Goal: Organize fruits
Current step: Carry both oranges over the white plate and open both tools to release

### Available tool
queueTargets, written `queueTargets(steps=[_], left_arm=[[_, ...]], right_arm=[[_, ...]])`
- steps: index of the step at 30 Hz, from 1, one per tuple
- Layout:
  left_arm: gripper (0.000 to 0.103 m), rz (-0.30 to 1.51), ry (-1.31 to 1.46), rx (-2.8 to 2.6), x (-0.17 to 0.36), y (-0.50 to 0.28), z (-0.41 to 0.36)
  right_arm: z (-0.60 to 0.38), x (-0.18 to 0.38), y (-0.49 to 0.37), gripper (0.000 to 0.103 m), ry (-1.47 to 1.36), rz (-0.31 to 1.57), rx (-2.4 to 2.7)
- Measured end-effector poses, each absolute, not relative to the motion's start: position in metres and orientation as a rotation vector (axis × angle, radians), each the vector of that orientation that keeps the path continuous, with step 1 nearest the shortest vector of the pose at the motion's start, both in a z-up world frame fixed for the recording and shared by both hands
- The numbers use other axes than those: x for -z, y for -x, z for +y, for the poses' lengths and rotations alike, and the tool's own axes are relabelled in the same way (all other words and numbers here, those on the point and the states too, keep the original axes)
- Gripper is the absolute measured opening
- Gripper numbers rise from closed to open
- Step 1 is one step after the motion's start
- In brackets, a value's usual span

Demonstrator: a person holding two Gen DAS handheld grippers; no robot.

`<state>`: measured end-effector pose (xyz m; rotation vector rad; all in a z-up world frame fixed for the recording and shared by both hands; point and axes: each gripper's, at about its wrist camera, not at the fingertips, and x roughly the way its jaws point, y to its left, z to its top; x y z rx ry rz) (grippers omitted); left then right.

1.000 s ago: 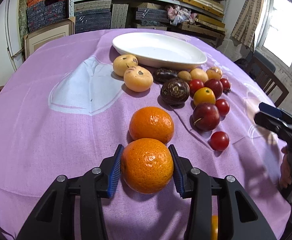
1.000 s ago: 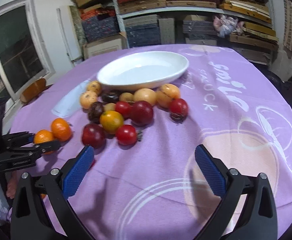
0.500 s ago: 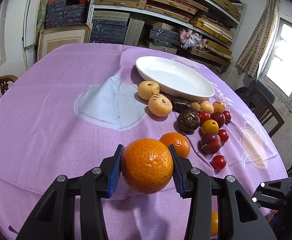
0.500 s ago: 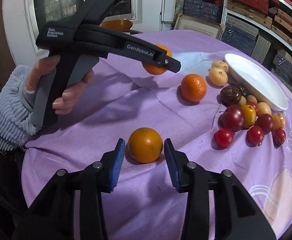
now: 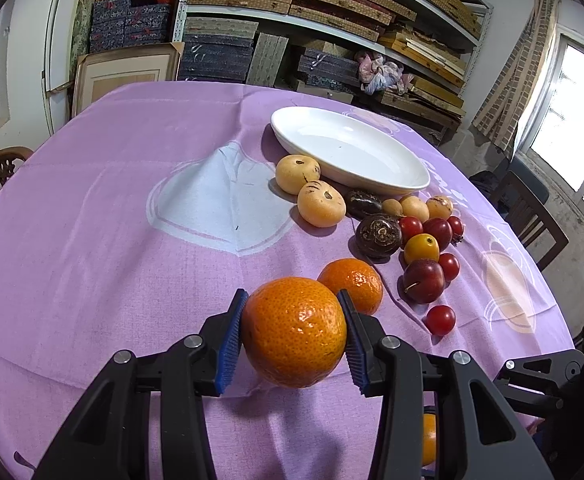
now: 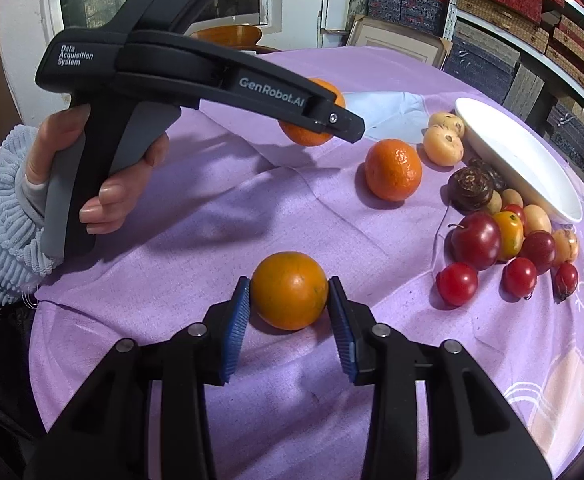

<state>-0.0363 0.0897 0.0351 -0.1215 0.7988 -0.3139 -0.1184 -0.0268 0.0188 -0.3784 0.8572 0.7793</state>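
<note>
Item one — step in hand: carry the mandarin (image 5: 295,331) to the white dish (image 5: 347,152) and seat it there. My judgement: travel over the loose orange (image 5: 351,285) and the dark round fruit (image 5: 378,236), not through them; lower to the dish floor before letting go, so the fruit does not roll off the shallow rim.

Item two — left tongs (image 5: 292,344): about a quarter open, blue pads clamped on both flanks of the mandarin, which hangs above the purple cloth (image 5: 112,240) in the right-wrist view. Grip looks centred; no need to squeeze harder.

Item three — right tongs (image 6: 290,320): jaws have just been closing around a second, smoother orange fruit (image 6: 289,290) resting on the cloth at the near edge. The pads sit against its sides; I read that as gripped, not yet lifted. Lift straight up to avoid dragging the cloth.

Item four: red tomatoes (image 6: 456,283), plum (image 6: 476,240) and pale yellow fruits (image 5: 321,203) lie clustered beside the dish, which is empty.
</note>
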Motion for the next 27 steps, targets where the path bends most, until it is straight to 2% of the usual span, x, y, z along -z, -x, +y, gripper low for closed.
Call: queueTargets(steps=[6, 10, 13, 19, 27], left_arm=[[0.045, 0.821, 0.08, 0.337, -0.048, 0.025, 0.078], [0.045, 0.814, -0.005, 0.33, -0.073, -0.009, 0.056], [0.045, 0.823, -0.043, 0.332, -0.083, -0.05, 0.032], [0.045, 0.868, -0.068, 0.33, -0.069, -0.124, -0.016], [0.046, 0.944, -0.077, 0.328, -0.039, -0.178, -0.041]], right_arm=[[-0.066, -0.057, 0.094, 0.038, 0.221, 0.807, -0.742], [-0.112, -0.095, 0.036, 0.038, 0.112, 0.727, -0.568], [-0.132, -0.104, -0.015, 0.038, 0.078, 0.714, -0.448], [-0.149, -0.073, -0.113, 0.038, 0.053, 0.807, -0.308], [-0.155, -0.036, -0.17, 0.038, 0.07, 0.87, -0.284]])
